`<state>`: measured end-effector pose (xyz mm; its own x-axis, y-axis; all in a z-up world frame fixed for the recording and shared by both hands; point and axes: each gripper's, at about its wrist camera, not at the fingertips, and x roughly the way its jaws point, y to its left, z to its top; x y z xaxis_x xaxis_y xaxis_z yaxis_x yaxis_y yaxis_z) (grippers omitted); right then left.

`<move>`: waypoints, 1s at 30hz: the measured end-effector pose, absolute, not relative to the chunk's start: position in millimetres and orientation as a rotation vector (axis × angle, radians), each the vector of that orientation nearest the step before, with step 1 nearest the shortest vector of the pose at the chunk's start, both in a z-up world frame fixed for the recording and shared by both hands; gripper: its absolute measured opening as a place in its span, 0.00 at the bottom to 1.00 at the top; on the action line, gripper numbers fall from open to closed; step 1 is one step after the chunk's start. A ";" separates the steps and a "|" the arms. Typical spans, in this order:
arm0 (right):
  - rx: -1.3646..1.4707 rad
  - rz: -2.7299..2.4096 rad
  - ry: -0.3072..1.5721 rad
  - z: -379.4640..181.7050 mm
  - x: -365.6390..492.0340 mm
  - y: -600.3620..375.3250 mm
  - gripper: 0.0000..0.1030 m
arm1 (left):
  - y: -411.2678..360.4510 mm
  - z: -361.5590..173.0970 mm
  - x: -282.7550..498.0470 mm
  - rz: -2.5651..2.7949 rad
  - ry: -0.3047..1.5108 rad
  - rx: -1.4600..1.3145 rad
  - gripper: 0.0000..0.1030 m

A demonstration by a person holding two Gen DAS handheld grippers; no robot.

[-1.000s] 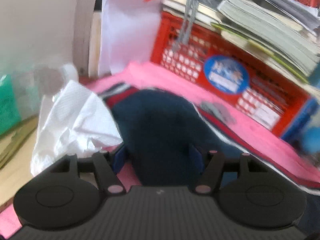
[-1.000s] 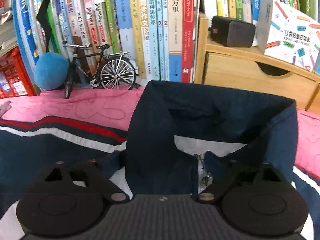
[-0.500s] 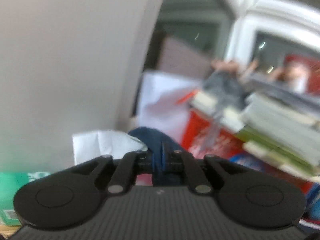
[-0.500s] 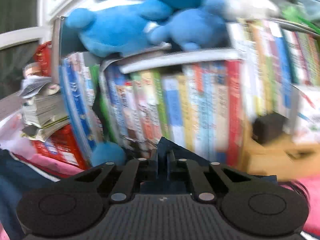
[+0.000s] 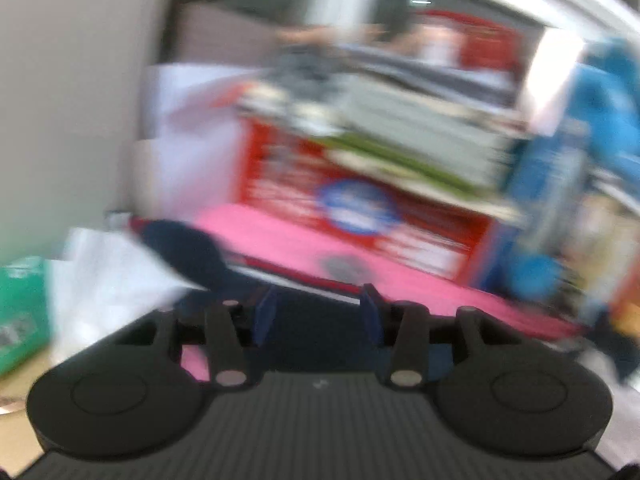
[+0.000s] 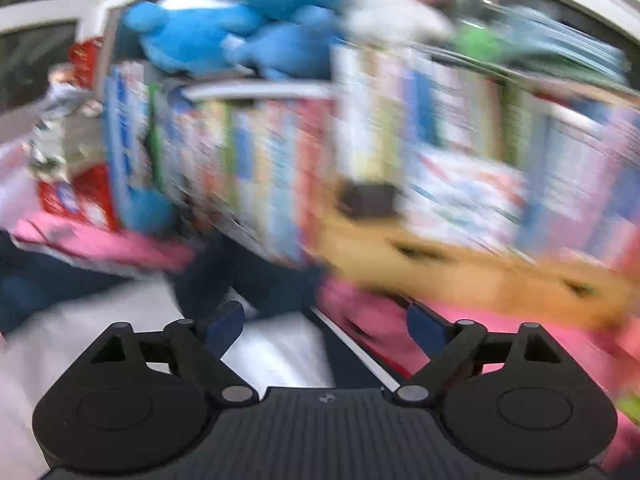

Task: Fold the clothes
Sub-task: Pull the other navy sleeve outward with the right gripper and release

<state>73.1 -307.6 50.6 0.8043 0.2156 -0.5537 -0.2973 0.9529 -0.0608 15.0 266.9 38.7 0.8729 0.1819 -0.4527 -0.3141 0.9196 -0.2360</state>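
Two grippers: both with jaws spread apart, nothing clamped between the blue pads.
Left gripper (image 5: 318, 312): low over the pink cloth (image 5: 288, 240), pointing toward the red crate (image 5: 360, 200); pads moderately apart.
Right gripper (image 6: 324, 326): low over the same cloth, pointing at the row of books (image 6: 260, 160); pads spread wider.
Navy garment (image 5: 188, 252): lies on the pink cloth, below and just ahead of the left gripper's pads, not held.
Garment in right view: navy and white fabric (image 6: 248, 280) spread under and ahead of the pads, loose.
Blur: heavy in both views; contact between pads and fabric cannot be told.
White tissue (image 5: 108, 280): left of the navy garment.
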 end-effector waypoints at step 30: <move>0.172 -0.454 0.505 3.2 -86.7 -560.4 0.94 | 11.5 36.7 16.2 -0.408 0.615 -0.100 0.52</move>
